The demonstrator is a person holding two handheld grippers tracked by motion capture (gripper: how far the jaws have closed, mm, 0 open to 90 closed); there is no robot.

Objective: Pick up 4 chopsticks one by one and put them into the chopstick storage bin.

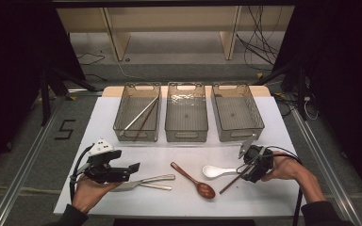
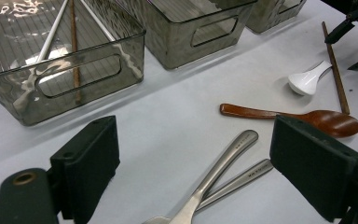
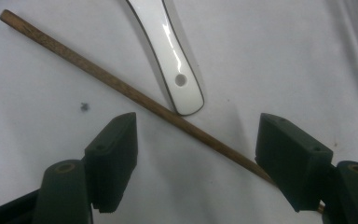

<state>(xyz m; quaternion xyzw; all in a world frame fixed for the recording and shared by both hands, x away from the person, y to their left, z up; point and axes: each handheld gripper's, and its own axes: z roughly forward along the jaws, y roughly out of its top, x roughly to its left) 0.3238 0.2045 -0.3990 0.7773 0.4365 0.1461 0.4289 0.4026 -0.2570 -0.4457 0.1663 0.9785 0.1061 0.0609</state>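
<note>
On the white surface, near its front edge, the cutlery lies spread between the two grippers. At the right, the right gripper hovers low over a brown wooden chopstick, its jaws spread wide and holding nothing; in the right gripper view the chopstick runs slantwise between the jaws and passes under the right-hand one. The handle end of a white ceramic spoon lies just beside the chopstick, perhaps touching it; I cannot tell for sure. In the high view the white spoon's bowl points to the left, away from that gripper.

At the left, the left gripper is likewise released, jaws wide apart, above the handles of two metal utensils that lie side by side and cross near their heads. Between these and the white spoon lies a dark brown wooden spoon, set slantwise with its bowl toward the person.

Farther back, three clear grey bins stand in a row. The left bin holds a silvery chopstick and a brown chopstick leaning across it. The middle bin and the right bin stand beside it, close together
</note>
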